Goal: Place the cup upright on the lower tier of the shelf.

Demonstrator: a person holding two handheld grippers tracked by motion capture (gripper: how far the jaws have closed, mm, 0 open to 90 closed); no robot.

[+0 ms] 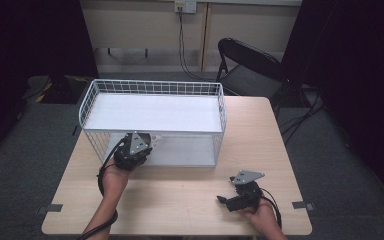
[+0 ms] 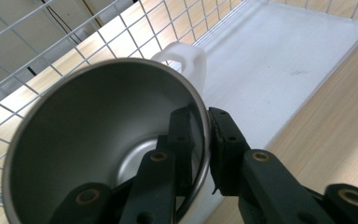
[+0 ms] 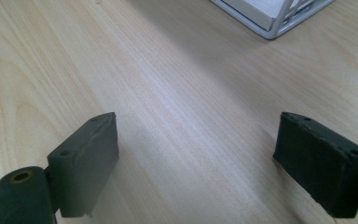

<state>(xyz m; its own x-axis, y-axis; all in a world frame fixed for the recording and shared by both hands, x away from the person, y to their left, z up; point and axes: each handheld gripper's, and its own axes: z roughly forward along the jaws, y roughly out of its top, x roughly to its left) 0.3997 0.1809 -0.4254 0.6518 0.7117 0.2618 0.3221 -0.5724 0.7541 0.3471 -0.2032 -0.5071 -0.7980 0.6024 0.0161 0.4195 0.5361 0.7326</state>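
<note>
No writing, label, brand, number or sign can be read anywhere here.

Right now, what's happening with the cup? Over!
Left gripper shut on cup rim, at rack lower shelf. Right gripper open, nothing in it, over table. Nothing in the way.
</note>
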